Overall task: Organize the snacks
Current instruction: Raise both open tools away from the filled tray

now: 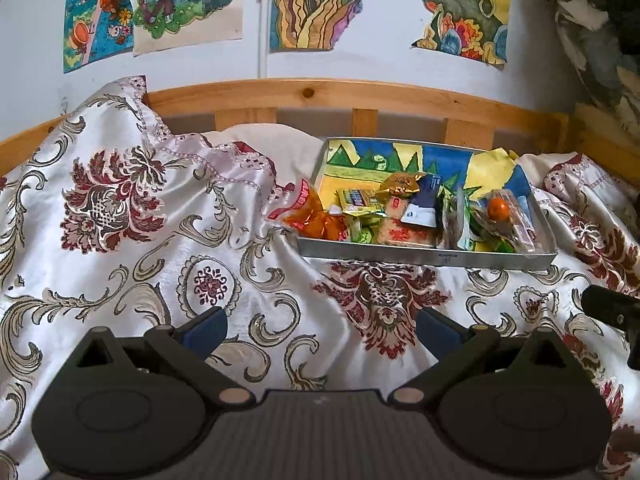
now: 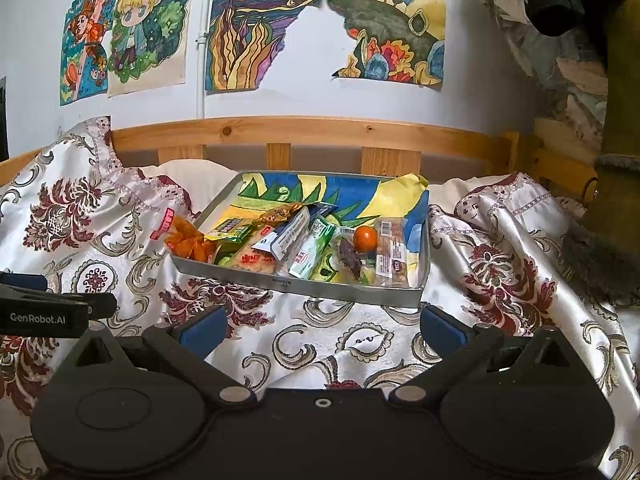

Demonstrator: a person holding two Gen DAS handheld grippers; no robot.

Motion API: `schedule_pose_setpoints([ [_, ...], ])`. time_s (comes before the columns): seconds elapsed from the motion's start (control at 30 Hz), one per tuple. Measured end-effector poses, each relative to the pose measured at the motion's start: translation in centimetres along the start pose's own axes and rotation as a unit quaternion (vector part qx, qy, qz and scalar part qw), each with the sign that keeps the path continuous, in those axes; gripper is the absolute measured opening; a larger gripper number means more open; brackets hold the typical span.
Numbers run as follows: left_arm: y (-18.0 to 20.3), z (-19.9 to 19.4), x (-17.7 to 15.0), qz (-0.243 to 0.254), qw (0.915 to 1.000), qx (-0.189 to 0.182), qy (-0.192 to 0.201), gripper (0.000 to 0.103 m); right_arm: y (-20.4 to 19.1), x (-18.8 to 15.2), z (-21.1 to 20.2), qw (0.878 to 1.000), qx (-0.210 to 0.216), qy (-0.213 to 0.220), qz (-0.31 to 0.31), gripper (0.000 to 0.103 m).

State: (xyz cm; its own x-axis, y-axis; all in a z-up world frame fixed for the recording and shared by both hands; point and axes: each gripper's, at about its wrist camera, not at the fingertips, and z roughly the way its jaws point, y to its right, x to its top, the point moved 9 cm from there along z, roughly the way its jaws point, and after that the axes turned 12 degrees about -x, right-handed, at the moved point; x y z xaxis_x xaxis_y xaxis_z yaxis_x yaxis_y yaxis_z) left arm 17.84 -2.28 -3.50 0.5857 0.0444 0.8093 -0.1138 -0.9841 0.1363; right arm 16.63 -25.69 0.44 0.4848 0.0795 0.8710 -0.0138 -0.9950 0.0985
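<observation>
Bed: a bed with a wooden headboard [image 2: 320, 132], covered by a cream bedspread [image 1: 160, 240] with red and grey floral scrolls; everything stands on it, and no loose snack shows on the cloth itself.
Progress: by my reading the task is close to finished or wholly finished, since every snack in view lies in or on the tray; what may be left is one packet that overhangs the rim, and tidier rows inside.
Tray: a shallow grey metal tray [image 2: 304, 285] lined with a coloured drawing, resting on the bedspread near the headboard, ahead of both grippers.
Tray contents: snacks are crowded along the near wall while the far half of the liner lies bare; among them a flat pink cracker packet [image 2: 256, 260], a white and blue pouch [image 2: 286, 238], a green and white packet [image 2: 314, 250] and a clear long wrapper [image 2: 390, 254].
Overhanging packet: an orange bag [image 1: 316, 218] sits at the tray's left corner, partly over the rim.
Small round item: an orange ball-shaped piece [image 2: 365, 238], fruit or sweet I cannot tell, lying on top of the packets.
Left gripper [image 1: 320, 330]: fingers spread wide, empty, above the bedspread, apart from the tray.
Right gripper [image 2: 322, 328]: fingers spread wide, empty, near the tray's front wall.
</observation>
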Motion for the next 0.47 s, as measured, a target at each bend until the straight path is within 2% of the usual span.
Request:
schedule_pose_setpoints([
  [0.47,-0.18,0.05,-0.09,-0.005,1.0,0.0,-0.004,0.102,-0.29,-0.17,0.21,1.0,0.001,-0.006,-0.006,0.102],
])
